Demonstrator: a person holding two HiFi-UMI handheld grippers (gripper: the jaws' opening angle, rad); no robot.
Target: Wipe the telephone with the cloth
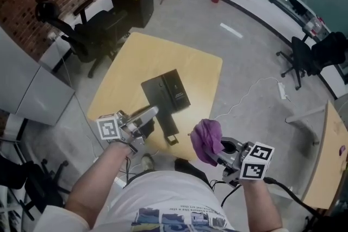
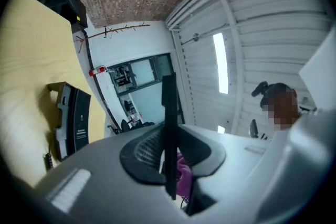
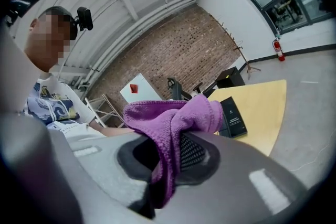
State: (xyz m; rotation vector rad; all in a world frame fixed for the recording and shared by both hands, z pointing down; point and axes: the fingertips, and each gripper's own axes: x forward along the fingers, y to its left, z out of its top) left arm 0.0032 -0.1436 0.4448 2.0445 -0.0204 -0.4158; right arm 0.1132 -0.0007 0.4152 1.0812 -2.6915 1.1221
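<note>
Clamping the purple cloth [image 1: 207,140] at lower right, the right gripper [image 1: 218,154] hangs near the black telephone [image 1: 166,91] lying mid-frame on the yellow table [image 1: 130,57], while the left gripper [image 1: 153,112] pinches a thin black strip [image 2: 169,113].

Head view looks steeply down; both gripper views catch the telephone [image 1: 166,92].
</note>
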